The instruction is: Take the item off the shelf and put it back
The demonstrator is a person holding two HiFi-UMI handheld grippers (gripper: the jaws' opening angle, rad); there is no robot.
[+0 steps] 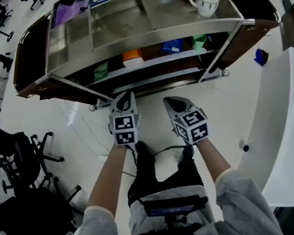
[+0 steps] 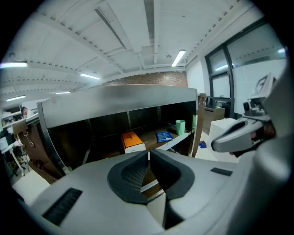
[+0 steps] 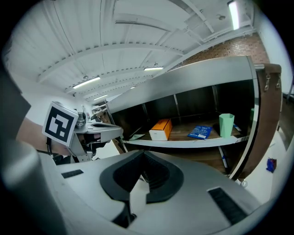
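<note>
A metal shelf unit [image 1: 150,39] stands in front of me. Its lower shelf holds an orange and white box [image 1: 132,57], a blue packet [image 1: 173,46] and a green cup [image 1: 199,42]. My left gripper [image 1: 126,96] and right gripper [image 1: 171,101] hang side by side over the floor, short of the shelf and touching nothing. In the left gripper view the left gripper [image 2: 148,156] is shut and empty, with the box [image 2: 132,140] beyond it. In the right gripper view the pads of the right gripper [image 3: 143,152] meet with nothing between them, and the box [image 3: 161,129] lies ahead.
Two white mugs [image 1: 205,2] and a purple item [image 1: 69,12] sit on the shelf unit's top. A black office chair [image 1: 18,153] stands at the left. A white table [image 1: 288,117] is at the right, with a small blue thing [image 1: 261,56] on the floor.
</note>
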